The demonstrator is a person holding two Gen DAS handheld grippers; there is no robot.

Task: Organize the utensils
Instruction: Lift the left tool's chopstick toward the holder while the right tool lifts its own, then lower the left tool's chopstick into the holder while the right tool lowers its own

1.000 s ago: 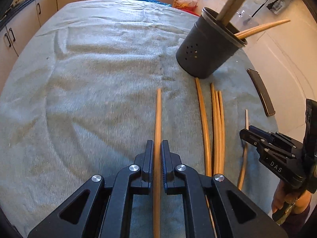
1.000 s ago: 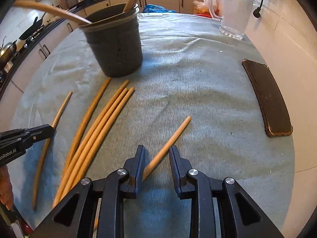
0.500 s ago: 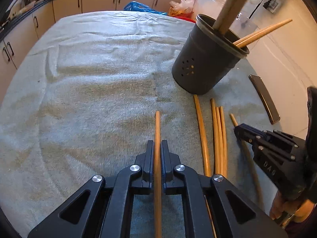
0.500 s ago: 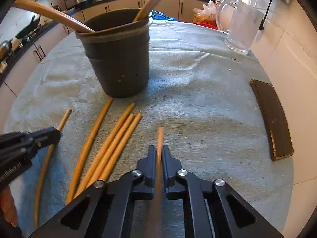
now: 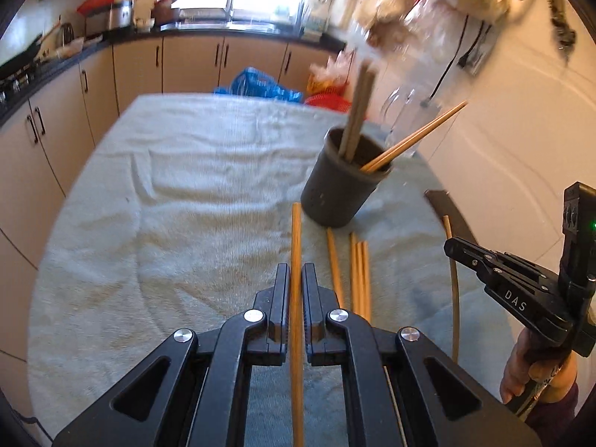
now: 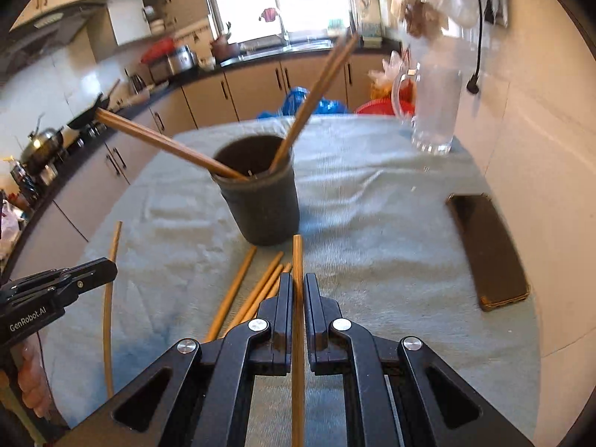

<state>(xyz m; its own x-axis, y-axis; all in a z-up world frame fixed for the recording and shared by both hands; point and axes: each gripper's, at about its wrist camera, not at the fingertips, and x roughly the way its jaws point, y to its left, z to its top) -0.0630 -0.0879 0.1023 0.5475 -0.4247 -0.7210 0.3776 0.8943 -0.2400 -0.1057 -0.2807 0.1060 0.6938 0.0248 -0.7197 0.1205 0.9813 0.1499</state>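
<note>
Left gripper (image 5: 296, 279): clamped on a wooden chopstick (image 5: 296, 246); stick runs straight out between the fingers, its far tip just short of the dark holder's foot in the picture. Gripped a second ago as well, but then low over the towel; now raised, with the cabinets and window in view.
Right gripper (image 6: 297, 283): closed tight on a second chopstick (image 6: 297, 257); a second ago jaws stood apart around this stick as it lay slanted on the cloth, since then closed on it and lifted, stick now in line with the fingers.
Dark holder (image 6: 260, 201): upright on the grey towel (image 5: 193, 193), chopsticks already leaning out of it to two sides; same spot as before, looks farther off in both views.
Loose chopsticks (image 5: 359, 272): four lying side by side on the towel below the holder, unmoved; three close together, one slightly apart to their left in the left view.
Lone chopstick (image 6: 108, 298): flat on the towel on the left side in the right view, just beside the left gripper's tip, apart from the group; unmoved.
Phone (image 6: 488, 249): dark, flat at the towel's right edge, unchanged.
Glass jug (image 6: 434, 108): at the far right of the towel near the wall, blurred.
Hands: part of a hand (image 5: 521, 368) on the right gripper's handle at the left view's edge.
</note>
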